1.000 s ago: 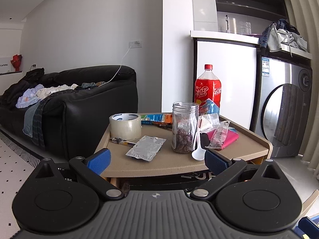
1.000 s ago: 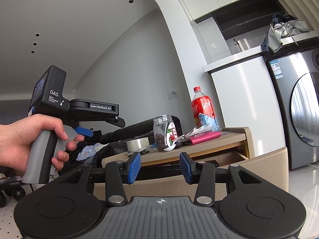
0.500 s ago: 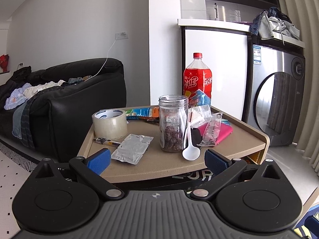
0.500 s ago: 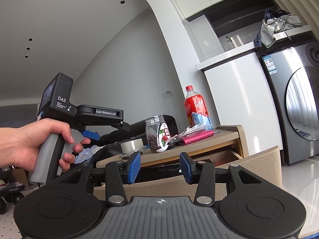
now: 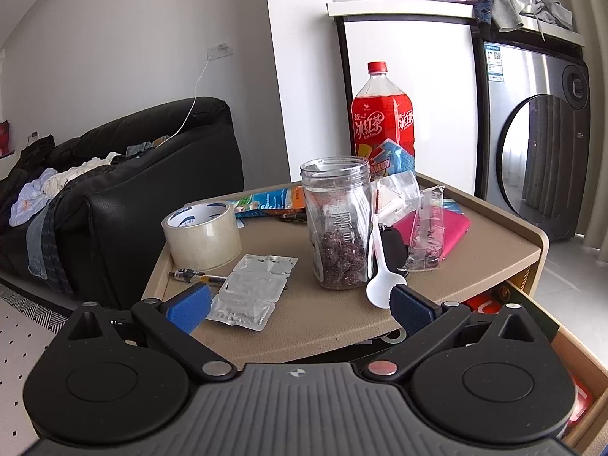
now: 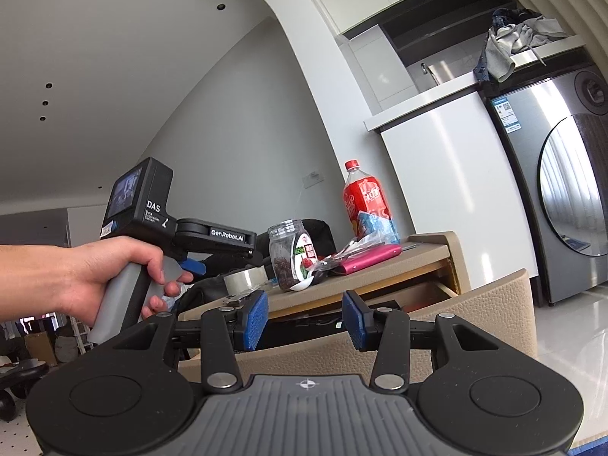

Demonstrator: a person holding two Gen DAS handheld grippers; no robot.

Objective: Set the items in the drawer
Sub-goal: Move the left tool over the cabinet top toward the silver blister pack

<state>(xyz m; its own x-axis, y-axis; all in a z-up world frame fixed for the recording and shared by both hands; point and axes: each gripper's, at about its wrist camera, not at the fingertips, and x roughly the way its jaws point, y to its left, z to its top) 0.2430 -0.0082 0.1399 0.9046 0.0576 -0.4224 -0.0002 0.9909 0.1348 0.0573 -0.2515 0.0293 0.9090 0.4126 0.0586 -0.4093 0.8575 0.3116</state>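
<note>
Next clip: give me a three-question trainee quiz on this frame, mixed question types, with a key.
1. True or false: the clear plastic jar of dark dried bits has its lid on.
2. Multiple choice: the white plastic spoon leans against A) the roll of clear packing tape, B) the jar, C) the red iced-tea bottle.
3. Fill in: the left gripper and right gripper are both ____, holding nothing.

Key: 1 false, the mouth is uncovered. 2 B. 3 open; the beige drawer below the tabletop is already pulled out.
</note>
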